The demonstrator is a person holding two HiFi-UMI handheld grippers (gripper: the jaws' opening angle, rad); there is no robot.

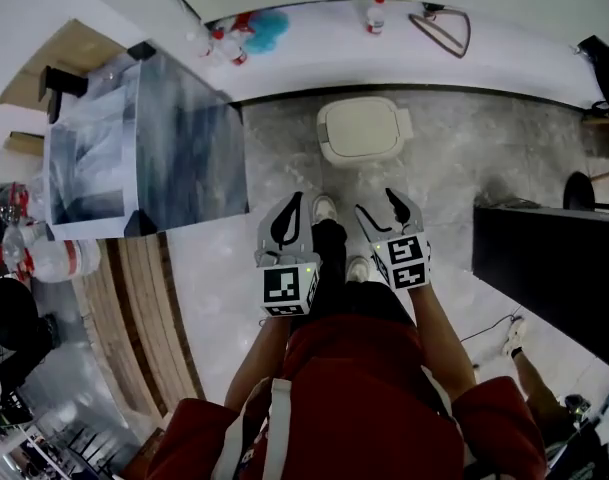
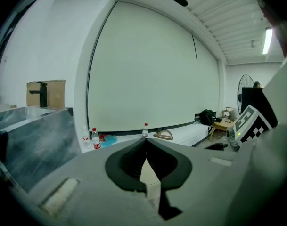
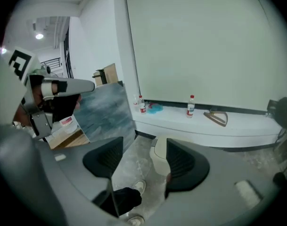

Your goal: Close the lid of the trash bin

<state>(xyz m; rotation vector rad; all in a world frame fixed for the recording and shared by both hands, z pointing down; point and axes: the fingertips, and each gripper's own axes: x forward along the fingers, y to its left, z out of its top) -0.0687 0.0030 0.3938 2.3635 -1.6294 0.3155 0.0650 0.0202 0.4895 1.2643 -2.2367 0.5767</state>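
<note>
A cream trash bin stands on the grey floor just ahead of my feet, its lid lying flat on top. Both grippers hang at waist height, short of the bin and touching nothing. My left gripper is shut, the jaws meeting at their tips with nothing between them. My right gripper is open. In the right gripper view the bin shows on the floor through the gap of the right gripper, together with my shoes.
A tall grey marbled block stands left of the bin. Behind the bin, a white ledge carries bottles and a hanger. A black cabinet stands at the right. Wooden boards lie at the left.
</note>
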